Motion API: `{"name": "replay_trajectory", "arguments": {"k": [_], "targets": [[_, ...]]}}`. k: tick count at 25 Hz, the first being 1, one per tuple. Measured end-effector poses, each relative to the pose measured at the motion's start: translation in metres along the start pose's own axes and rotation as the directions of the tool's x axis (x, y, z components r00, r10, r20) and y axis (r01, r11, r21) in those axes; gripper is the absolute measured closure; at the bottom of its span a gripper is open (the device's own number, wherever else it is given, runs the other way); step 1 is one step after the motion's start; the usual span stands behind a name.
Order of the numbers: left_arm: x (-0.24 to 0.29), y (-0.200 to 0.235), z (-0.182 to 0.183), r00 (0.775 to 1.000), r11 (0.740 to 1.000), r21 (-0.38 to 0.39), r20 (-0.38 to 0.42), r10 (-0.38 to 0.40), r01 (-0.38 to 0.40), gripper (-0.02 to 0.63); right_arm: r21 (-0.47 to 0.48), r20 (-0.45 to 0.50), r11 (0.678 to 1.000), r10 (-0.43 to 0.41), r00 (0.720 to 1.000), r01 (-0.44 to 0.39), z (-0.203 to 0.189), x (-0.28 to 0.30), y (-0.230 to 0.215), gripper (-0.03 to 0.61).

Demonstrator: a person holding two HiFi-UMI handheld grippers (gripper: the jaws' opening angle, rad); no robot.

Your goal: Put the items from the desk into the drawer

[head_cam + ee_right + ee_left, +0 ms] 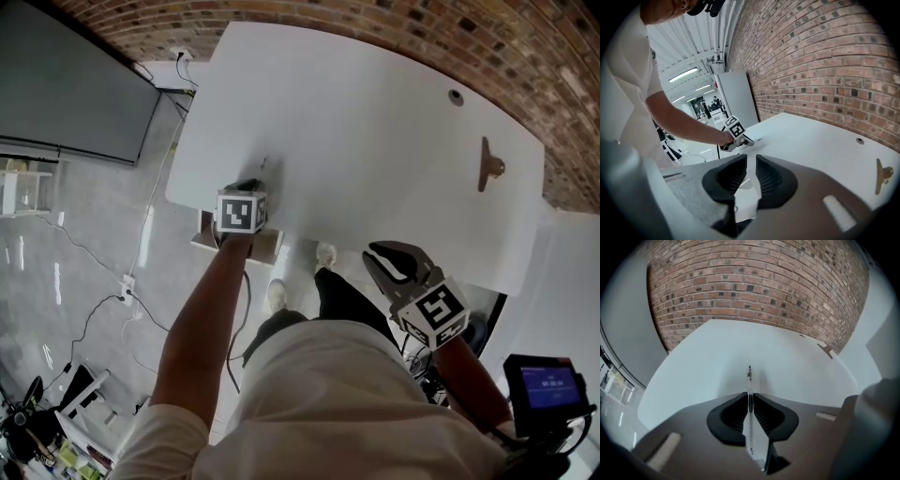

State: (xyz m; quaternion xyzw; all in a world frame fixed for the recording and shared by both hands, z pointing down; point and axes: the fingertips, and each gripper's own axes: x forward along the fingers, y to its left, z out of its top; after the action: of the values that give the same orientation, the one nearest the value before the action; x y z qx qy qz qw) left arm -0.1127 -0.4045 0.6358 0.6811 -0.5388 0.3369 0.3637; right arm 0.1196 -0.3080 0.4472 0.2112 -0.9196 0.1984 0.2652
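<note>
At the left, near edge of the white desk [375, 141], the left gripper [255, 180] has its jaws pressed together on a thin pen [749, 380]. The pen runs straight out past the fingertips toward the far brick wall, its tip low over the desktop; whether it touches the surface I cannot tell. The step in hand looks like the pickup of this pen, with the grasp already made.

Just below that gripper, under the desk edge, a pale boxy shape [270, 247] shows that may be the open drawer, though the arm covers much of it. The next move calls for lifting the pen clear, drawing it back over the near edge and lowering it into that opening before the jaws part. The pen is slim, so it could pivot in the pads if swung fast.

Further right, the right gripper [382, 258] hangs off the desk's near edge. Its jaws stand a narrow gap apart with nothing between them.

Far right on the desk lies a small brown item [487, 167], well apart from both grippers and probably next in line.
</note>
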Motion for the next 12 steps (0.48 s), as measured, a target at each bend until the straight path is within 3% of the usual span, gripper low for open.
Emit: {"name": "replay_trajectory", "arguments": {"k": [12], "targets": [[-0.072, 0.023, -0.046, 0.992, 0.999, -0.01, 0.121, -0.035, 0.037, 0.565, -0.084, -0.011, 0.995, 0.052, 0.999, -0.053, 0.002, 0.03, 0.09, 0.531]]}}
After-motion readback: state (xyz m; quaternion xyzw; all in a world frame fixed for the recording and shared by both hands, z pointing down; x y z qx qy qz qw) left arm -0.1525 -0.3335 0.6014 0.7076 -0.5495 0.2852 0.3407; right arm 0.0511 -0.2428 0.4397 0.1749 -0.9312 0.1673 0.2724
